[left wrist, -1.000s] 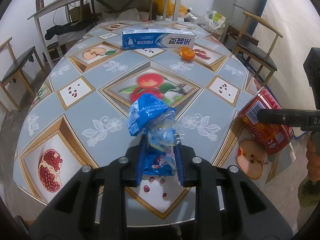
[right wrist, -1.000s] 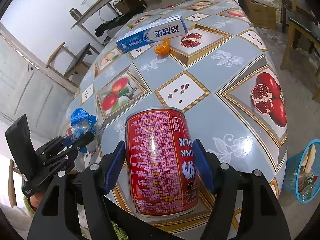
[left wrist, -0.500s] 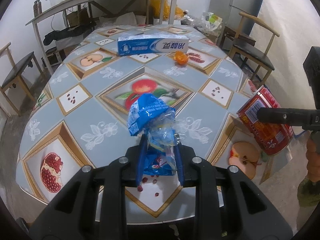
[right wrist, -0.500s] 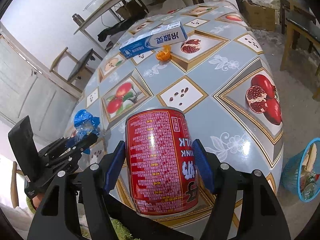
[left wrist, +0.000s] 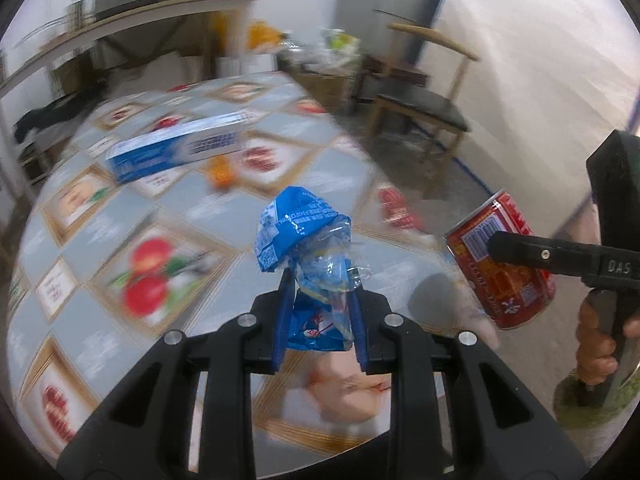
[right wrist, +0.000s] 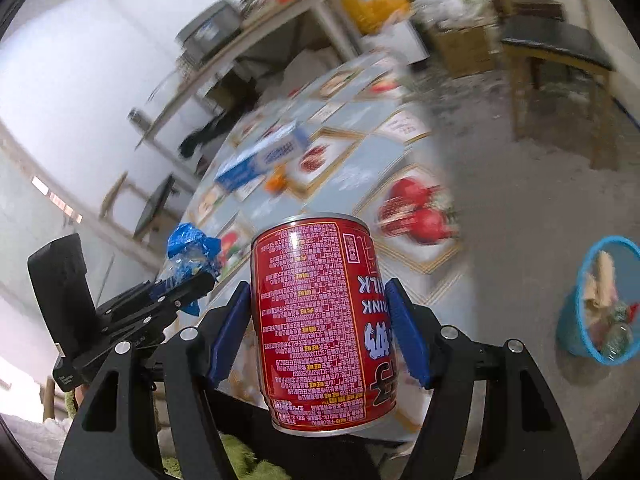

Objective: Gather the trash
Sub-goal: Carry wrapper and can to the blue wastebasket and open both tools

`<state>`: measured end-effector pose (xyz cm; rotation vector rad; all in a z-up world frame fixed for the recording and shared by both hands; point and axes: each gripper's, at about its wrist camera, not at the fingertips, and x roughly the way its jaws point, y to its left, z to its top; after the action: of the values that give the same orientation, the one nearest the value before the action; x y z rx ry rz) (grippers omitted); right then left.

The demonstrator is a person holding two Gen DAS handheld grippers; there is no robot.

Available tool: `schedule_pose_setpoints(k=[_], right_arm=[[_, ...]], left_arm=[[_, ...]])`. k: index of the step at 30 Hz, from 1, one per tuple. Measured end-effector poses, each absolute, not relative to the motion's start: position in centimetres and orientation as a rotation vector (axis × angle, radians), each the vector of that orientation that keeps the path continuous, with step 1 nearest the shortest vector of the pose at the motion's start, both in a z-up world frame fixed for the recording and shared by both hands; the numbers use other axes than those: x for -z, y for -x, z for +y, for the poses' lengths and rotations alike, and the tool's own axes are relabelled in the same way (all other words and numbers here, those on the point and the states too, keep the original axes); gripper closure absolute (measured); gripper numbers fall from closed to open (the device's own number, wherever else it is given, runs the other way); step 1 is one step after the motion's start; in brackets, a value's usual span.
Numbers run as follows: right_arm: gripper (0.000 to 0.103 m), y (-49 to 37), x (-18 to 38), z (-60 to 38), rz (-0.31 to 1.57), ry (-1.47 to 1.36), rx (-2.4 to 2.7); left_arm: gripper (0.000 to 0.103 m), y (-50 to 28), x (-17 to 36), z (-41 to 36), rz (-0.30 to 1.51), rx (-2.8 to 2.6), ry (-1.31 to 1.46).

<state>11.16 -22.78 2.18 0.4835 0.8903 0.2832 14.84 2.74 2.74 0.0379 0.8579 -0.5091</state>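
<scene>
Fruit-print table (left wrist: 100,248) holds a blue box (left wrist: 180,152) at 11 o'clock. Left gripper (left wrist: 320,292) pinches a blue wrapper (left wrist: 300,236). Right gripper (right wrist: 320,312) clamps a red can (right wrist: 320,328). Blue trash basket (right wrist: 570,316) on floor, 3 o'clock.

Your left tool (left wrist: 320,320) has blue pads on black arms; its crinkled plastic wrapper (left wrist: 300,236) is blue and clear. Your cylindrical metal can (right wrist: 320,320) is red with pink print. The tabletop (left wrist: 100,208) shows grey-blue, gold-framed fruit pictures.
</scene>
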Motion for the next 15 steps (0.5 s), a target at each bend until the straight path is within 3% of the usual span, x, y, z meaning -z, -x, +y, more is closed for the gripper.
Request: schedule_pose_setpoints(k=[8, 15], right_arm=[[0.037, -4.5, -2.4, -35.9, 0.770, -0.618, 0.045], [0.037, 0.5, 1.4, -45.7, 0.752, -0.757, 0.294]], left_arm=[[0.079, -15.4, -3.7, -10.4, 0.921, 0.824, -0.119], [0.079, -14.7, -0.6, -22.5, 1.064, 1.014, -0.215]])
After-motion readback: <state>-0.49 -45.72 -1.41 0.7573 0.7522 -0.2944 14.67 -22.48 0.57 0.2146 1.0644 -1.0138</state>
